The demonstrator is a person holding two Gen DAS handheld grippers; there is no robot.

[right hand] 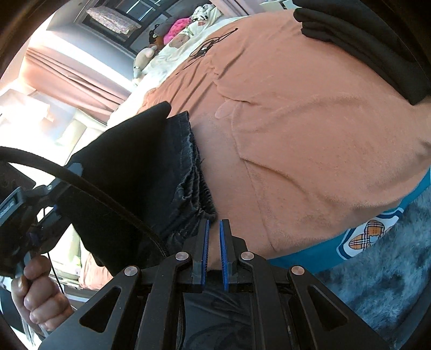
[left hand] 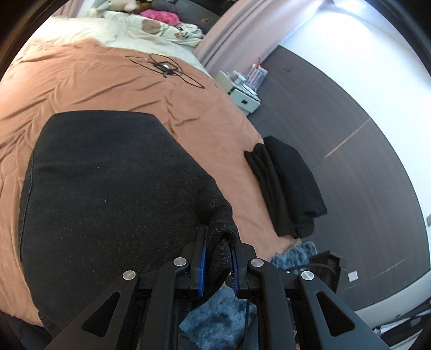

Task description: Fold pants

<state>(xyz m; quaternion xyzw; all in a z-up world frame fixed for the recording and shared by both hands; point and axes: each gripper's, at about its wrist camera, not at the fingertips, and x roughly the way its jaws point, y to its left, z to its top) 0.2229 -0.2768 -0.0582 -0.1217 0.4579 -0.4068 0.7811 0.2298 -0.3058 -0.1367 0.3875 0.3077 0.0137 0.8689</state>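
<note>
Black pants [left hand: 107,188] lie spread on the orange bed cover [left hand: 80,80], filling the middle of the left wrist view. My left gripper [left hand: 218,237] is shut on a bunched corner of the pants at their near right edge. In the right wrist view the pants [right hand: 150,167] lie folded at the left, with a gathered waistband edge. My right gripper [right hand: 213,228] is just right of that waistband, its blue pads [right hand: 223,242] a narrow gap apart with nothing between them. The other hand and left gripper [right hand: 32,215] show at the far left.
A folded black garment [left hand: 288,185] lies at the bed's right edge, also in the right wrist view [right hand: 377,40]. A black cable [left hand: 165,67] lies on the cover further back. Pillows and plush toys [left hand: 150,18] sit at the head. A blue shaggy rug [left hand: 223,312] is below the bed.
</note>
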